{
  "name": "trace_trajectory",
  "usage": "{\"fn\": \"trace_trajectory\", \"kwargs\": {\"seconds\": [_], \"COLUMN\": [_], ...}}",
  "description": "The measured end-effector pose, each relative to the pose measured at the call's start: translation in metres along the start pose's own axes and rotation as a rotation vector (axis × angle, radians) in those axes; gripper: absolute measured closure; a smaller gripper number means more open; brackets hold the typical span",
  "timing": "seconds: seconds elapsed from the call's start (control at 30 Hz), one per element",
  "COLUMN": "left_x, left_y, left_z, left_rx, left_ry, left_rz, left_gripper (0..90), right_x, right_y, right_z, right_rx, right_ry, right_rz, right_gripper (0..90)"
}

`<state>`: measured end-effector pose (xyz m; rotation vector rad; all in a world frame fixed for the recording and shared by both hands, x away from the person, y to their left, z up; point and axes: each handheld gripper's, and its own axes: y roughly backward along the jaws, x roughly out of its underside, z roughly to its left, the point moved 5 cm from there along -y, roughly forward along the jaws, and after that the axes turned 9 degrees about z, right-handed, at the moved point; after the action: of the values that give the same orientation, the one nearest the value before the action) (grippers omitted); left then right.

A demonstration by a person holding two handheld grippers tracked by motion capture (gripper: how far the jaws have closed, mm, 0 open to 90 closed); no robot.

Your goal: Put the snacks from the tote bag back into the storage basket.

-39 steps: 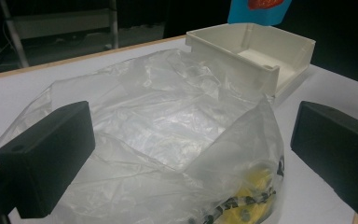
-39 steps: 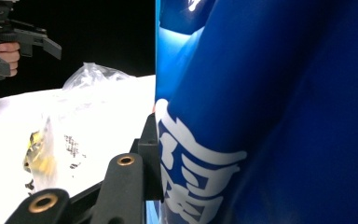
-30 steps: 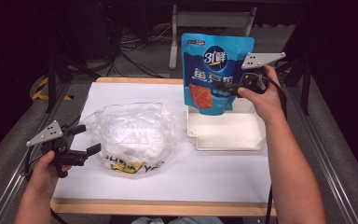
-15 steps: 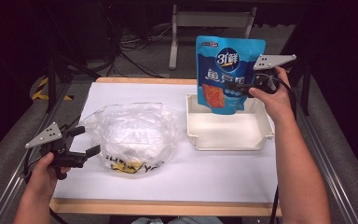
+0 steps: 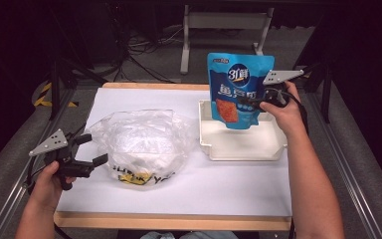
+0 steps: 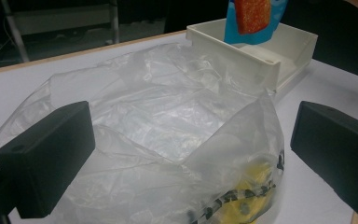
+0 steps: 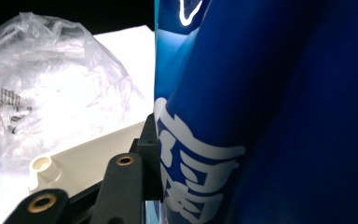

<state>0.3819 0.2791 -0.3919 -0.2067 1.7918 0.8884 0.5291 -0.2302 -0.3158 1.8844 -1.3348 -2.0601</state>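
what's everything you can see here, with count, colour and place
pouch: 1, blue with an orange window, held upright over the tray
tray: 1, cream, right half of the table
plastic bag: 1, clear with yellow and black print, left of the tray
table: 1, white top with wood edge, centre
left gripper: 1, black, fingers open beside the plastic bag
right gripper: 1, black, fingers shut on the pouch

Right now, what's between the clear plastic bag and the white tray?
Nothing: the high view shows a bare strip of white table cover between the plastic bag and the tray.
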Motion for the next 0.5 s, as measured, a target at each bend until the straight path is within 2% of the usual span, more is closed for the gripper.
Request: {"fn": "trace_trajectory", "kwargs": {"seconds": [0.5], "left_x": [0.001], "left_y": [0.001], "left_z": [0.0], "left_rx": [0.0], "left_ry": [0.005], "left_rz": [0.002], "left_gripper": [0.3], "right_x": [0.011], "right_y": [-0.026], "right_z": [0.004], "right_rx": [-0.02], "right_ry": [0.02], "right_rz": [0.036], "right_gripper": [60.9]}}
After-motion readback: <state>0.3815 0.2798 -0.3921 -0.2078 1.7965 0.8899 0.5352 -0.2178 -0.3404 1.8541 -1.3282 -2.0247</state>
